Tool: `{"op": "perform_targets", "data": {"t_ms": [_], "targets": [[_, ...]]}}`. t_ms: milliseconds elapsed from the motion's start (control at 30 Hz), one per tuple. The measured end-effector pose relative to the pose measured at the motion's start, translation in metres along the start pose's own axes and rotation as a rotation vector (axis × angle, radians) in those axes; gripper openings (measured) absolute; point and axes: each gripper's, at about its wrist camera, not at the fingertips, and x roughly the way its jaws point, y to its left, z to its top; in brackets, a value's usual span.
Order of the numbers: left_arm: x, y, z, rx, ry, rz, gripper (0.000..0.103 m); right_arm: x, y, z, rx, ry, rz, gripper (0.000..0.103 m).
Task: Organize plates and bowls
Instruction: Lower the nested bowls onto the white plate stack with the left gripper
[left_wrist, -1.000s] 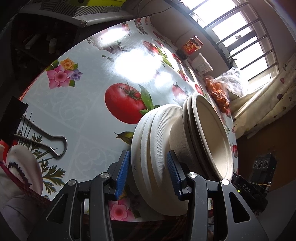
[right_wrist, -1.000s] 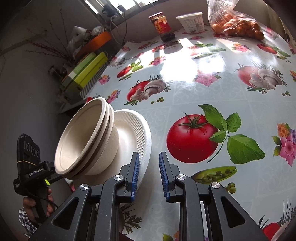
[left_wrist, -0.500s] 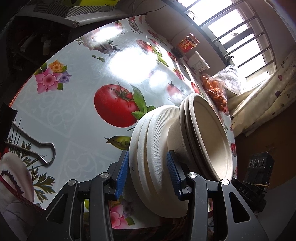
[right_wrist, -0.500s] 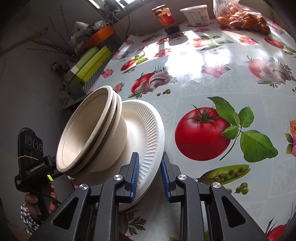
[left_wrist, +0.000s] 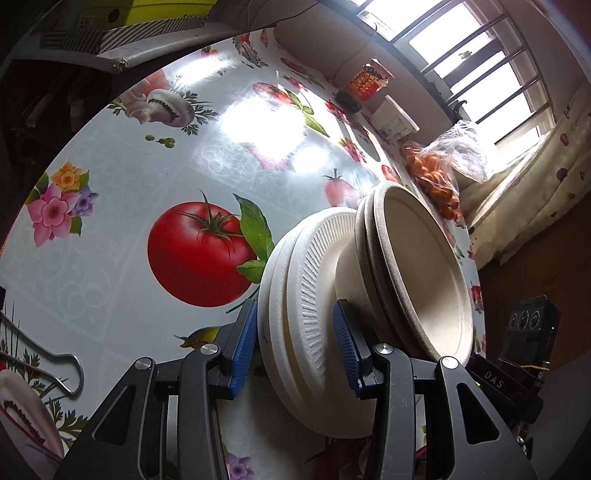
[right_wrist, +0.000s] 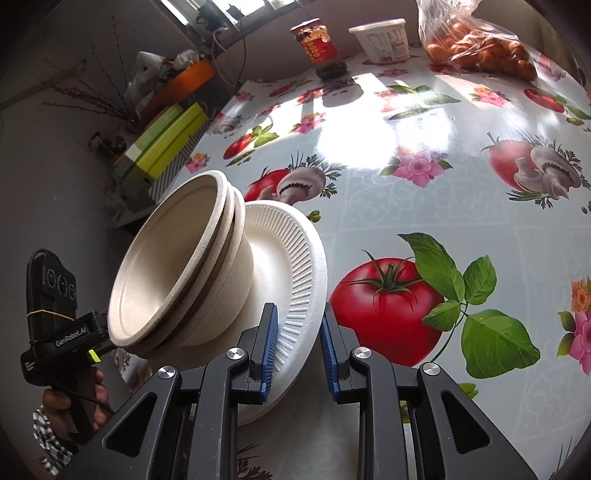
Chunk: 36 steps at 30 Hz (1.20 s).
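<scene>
A stack of white foam plates (left_wrist: 288, 314) carries nested beige bowls (left_wrist: 417, 269) over the flowered table (left_wrist: 155, 155). My left gripper (left_wrist: 295, 350) is shut on the plates' rim, one blue pad under the stack and one on the ribbed top. In the right wrist view the same plates (right_wrist: 291, 266) and bowls (right_wrist: 173, 273) sit at the left. My right gripper (right_wrist: 297, 347) has its jaws narrow, and the plates' rim lies between them. A sliver of gap shows at the right pad. The left tool's handle (right_wrist: 55, 321) is in a person's hand (right_wrist: 92, 391).
At the table's far edge stand a red-labelled jar (right_wrist: 317, 44), a white tub (right_wrist: 382, 37) and a bag of orange fruit (right_wrist: 476, 44). Green boxes (right_wrist: 166, 136) lie off the left side. A bent metal wire (left_wrist: 62, 369) lies near the left gripper.
The stack has slid to the right in the right wrist view. Its rim was beside the right jaws and now lies between them. The right gripper has stayed put.
</scene>
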Motion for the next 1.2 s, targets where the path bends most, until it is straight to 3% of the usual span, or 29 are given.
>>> {"op": "perform_targets", "data": {"t_ms": [433, 800, 967, 1200], "targets": [[0.025, -0.015, 0.028, 0.042, 0.021, 0.017, 0.043, 0.007, -0.015, 0.024, 0.019, -0.023, -0.025, 0.022], [0.033, -0.023, 0.032, 0.088, 0.021, 0.033, 0.043, 0.008, -0.021, 0.031, 0.023, -0.036, -0.034, 0.024], [0.030, -0.027, 0.027, 0.122, 0.013, 0.064, 0.043, 0.004, -0.019, 0.029, 0.009, -0.055, -0.043, 0.038], [0.018, -0.032, 0.016, 0.181, -0.026, 0.129, 0.043, -0.009, -0.015, 0.022, -0.016, -0.090, -0.063, 0.040]]}}
